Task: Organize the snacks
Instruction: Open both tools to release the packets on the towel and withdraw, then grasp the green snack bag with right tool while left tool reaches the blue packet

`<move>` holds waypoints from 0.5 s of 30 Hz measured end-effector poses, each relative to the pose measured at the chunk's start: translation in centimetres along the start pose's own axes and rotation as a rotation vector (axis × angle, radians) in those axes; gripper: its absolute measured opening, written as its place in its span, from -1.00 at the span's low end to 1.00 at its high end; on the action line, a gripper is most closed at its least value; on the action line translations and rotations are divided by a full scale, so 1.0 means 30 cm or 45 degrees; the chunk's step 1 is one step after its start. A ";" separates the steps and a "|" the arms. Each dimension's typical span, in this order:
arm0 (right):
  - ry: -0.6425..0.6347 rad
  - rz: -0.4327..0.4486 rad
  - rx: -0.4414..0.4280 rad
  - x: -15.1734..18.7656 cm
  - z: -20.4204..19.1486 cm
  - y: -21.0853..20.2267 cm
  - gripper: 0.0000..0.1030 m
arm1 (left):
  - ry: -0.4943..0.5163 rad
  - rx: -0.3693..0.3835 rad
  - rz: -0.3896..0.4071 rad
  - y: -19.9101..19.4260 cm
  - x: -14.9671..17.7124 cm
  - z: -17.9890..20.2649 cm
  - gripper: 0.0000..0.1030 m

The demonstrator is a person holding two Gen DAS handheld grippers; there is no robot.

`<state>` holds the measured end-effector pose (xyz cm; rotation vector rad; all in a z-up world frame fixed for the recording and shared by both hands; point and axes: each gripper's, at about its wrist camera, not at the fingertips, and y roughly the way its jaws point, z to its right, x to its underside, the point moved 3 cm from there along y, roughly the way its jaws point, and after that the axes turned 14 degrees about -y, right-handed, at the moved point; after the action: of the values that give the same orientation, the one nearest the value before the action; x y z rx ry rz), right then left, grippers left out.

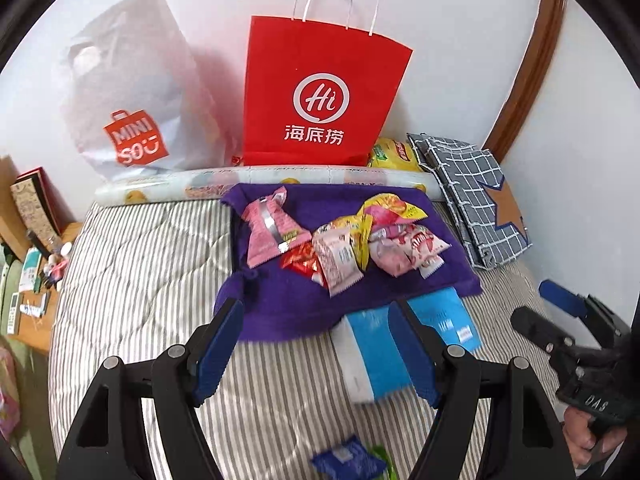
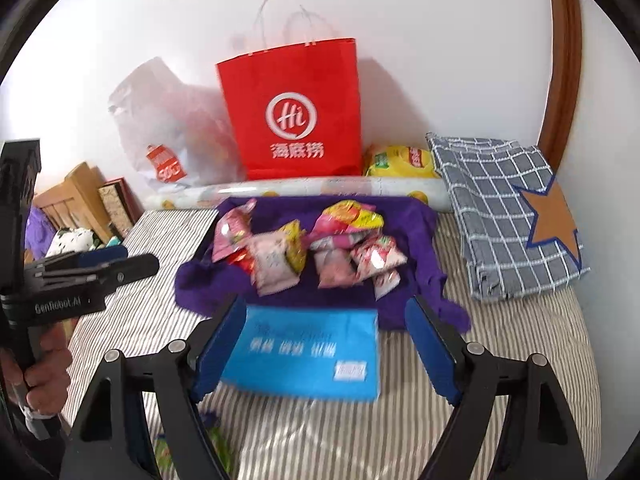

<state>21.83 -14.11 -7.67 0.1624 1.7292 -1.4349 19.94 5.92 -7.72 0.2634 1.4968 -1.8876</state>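
Several snack packets (image 1: 344,240) (image 2: 304,248), pink, red and yellow, lie in a heap on a purple cloth (image 1: 280,312) (image 2: 416,216) spread on the striped bed. A blue and white box (image 1: 372,352) (image 2: 304,356) rests on the bed at the cloth's near edge. My left gripper (image 1: 314,306) hangs open above the cloth's near edge, with the box just behind its right finger. My right gripper (image 2: 326,300) stands open over the box, which lies between its fingers without being pinched. Each gripper shows at the side of the other's view (image 1: 540,308) (image 2: 128,260).
A red paper bag (image 1: 320,96) (image 2: 296,116) and a white plastic bag (image 1: 132,96) (image 2: 168,136) lean on the wall. In front lie a patterned roll (image 1: 192,190), a yellow chip bag (image 2: 400,162) and a checked fabric bag (image 2: 504,216). Small blue and green packets (image 1: 344,456) lie near me. A cluttered bedside shelf (image 1: 28,280) stands at left.
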 end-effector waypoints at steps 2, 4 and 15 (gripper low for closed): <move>0.005 0.001 -0.013 0.040 -0.033 -0.030 0.45 | -0.005 -0.008 0.002 -0.028 0.027 -0.013 0.42; 0.009 -0.006 -0.018 0.075 -0.059 -0.048 0.45 | -0.010 -0.009 0.005 -0.051 0.055 -0.027 0.42; 0.044 -0.045 -0.082 0.215 -0.175 -0.085 0.45 | -0.078 -0.034 0.010 -0.144 0.171 -0.154 0.42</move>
<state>13.61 -13.07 -10.27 0.1237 1.8121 -1.4075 12.27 8.48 -8.67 0.1974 1.4769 -1.8523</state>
